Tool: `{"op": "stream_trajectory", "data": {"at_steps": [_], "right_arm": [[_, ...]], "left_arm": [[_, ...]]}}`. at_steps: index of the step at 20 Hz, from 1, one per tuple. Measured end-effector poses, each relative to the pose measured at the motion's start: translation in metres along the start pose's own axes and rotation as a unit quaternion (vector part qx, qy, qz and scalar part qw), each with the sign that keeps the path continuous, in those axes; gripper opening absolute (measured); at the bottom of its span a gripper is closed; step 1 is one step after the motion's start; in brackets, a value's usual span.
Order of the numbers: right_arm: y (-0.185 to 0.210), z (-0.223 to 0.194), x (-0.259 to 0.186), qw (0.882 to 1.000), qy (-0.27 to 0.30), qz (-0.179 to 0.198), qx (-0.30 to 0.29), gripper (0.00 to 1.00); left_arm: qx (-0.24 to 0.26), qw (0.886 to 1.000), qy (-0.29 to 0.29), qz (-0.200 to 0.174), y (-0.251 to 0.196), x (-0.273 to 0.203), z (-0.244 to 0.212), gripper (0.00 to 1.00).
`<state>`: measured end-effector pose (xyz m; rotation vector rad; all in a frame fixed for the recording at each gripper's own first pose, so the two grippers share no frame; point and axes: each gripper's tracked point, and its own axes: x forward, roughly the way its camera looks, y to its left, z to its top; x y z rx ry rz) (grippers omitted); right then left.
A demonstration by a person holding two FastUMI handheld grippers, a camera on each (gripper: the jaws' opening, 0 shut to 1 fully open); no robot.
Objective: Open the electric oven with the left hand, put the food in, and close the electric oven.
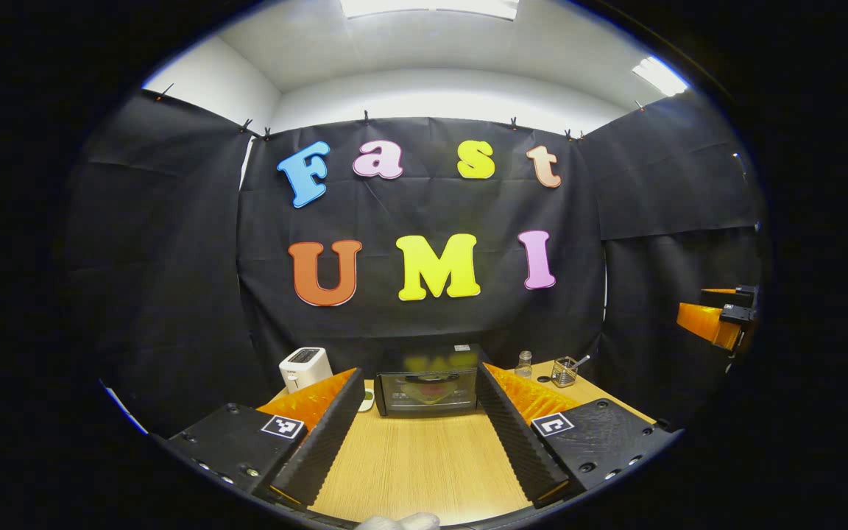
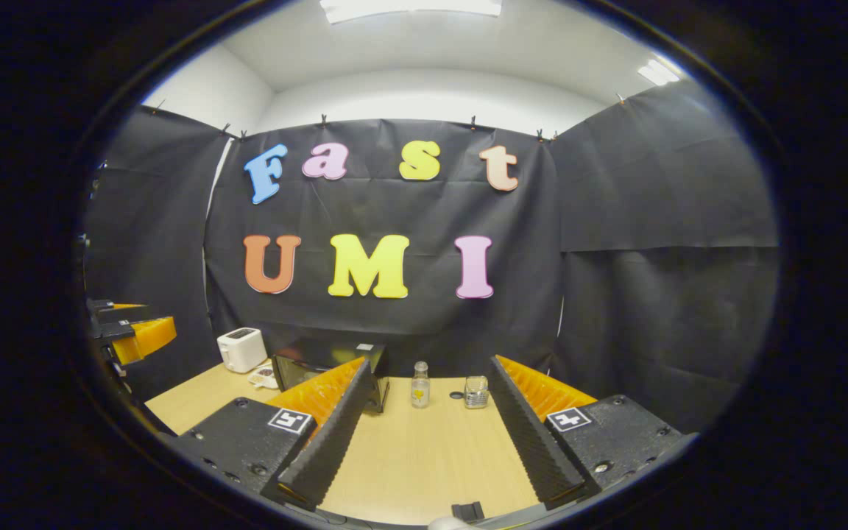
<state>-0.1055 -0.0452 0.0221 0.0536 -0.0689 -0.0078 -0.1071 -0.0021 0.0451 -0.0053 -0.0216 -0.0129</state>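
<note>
Currently both grippers hover over the desk (image 1: 424,464) with jaws wide and holding nothing. The left gripper (image 1: 424,401) faces the electric oven (image 1: 428,390), which stands at the desk's far edge with its door closed. Beside the oven, toward the far left corner, sits a white toaster (image 1: 305,366). The right gripper (image 2: 430,401) points at a small bottle (image 2: 419,385) and a glass jar (image 2: 475,391) near the far edge.

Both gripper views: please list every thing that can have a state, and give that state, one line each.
Electric oven: door shut, standing on the table.
Left gripper: jaws open, holding nothing, aimed at the oven.
Right gripper: jaws open, holding nothing.
Toaster: upright, left of the oven.
Small bottle: upright, cap on.
Mesh holder: upright, a utensil standing in it.
</note>
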Motion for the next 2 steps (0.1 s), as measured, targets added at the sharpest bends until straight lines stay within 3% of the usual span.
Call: {"op": "stream_trajectory", "data": {"at_steps": [2], "right_arm": [[0.0022, 0.0013, -0.0006, 1.0, 0.0, -0.001, 0.001, 0.96]], "left_arm": [[-0.001, 1.0, -0.004, 0.0, 0.0049, 0.0006, 0.0023, 0.96]]}}
